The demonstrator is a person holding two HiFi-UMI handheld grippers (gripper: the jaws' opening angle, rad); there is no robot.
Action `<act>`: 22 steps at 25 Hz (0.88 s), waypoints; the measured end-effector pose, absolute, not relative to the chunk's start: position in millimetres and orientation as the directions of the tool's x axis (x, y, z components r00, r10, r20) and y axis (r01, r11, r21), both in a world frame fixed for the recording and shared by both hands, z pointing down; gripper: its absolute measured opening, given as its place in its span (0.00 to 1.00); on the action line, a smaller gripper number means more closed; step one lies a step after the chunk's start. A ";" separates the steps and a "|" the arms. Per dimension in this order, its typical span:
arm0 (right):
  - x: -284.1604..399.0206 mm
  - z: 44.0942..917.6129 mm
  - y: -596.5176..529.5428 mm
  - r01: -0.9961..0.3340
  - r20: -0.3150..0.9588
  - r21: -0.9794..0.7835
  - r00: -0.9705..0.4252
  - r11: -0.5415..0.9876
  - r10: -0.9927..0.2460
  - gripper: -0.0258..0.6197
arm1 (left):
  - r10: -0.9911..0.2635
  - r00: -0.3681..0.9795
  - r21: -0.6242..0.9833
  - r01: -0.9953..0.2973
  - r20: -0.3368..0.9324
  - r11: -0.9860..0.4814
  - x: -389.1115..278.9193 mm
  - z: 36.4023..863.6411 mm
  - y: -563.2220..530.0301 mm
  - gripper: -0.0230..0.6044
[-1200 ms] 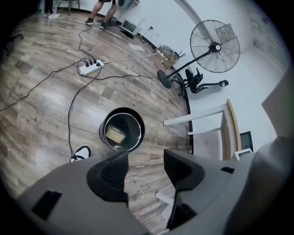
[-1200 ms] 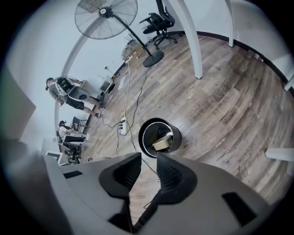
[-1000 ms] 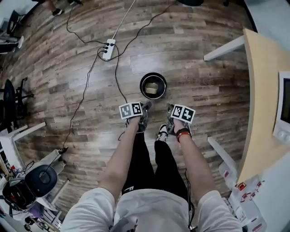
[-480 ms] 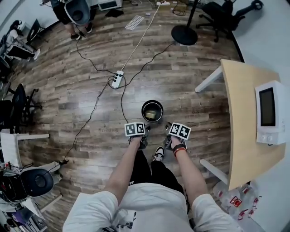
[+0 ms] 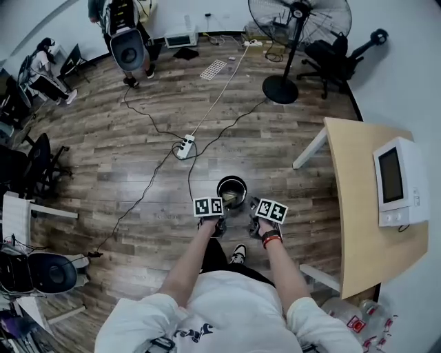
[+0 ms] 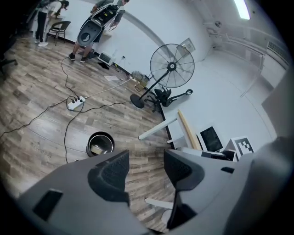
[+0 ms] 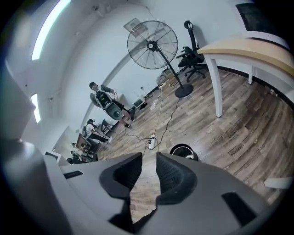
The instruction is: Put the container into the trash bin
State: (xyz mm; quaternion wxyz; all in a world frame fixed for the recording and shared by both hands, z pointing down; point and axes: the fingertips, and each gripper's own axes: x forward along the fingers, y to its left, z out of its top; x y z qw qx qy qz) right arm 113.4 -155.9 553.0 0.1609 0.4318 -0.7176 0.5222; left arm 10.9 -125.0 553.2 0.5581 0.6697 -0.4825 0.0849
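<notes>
Wood floor (image 5: 138, 141) with trash bin (image 5: 231, 192) already holding the container (image 5: 231, 199); left gripper (image 6: 146, 170) and right gripper (image 7: 144, 176) hover nearby, jaws apart and empty, drop apparently done

Round black trash bin (image 5: 231, 178) upright on floor (image 5: 138, 138); tan container (image 5: 231, 199) lying inside

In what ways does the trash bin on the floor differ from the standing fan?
The trash bin is low and open-topped; the fan rises tall on a pole. The trash bin stands mid-floor with a container inside; the fan stands near the far wall. Both are dark, round and on the wood floor.
</notes>
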 end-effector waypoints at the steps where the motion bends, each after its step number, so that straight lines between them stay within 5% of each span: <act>1: 113.5 546.7 -152.6 -0.782 0.674 -0.618 -0.582 0.084 -0.456 0.21 | -0.560 0.519 0.663 -0.745 0.646 0.074 11.5 544.7 -123.3 0.44; 22: 153.0 424.7 -148.8 -0.816 0.510 -0.494 -0.551 0.300 -0.660 0.20 | -0.760 0.358 0.442 -0.891 0.543 -0.104 -7.0 429.9 -113.7 0.41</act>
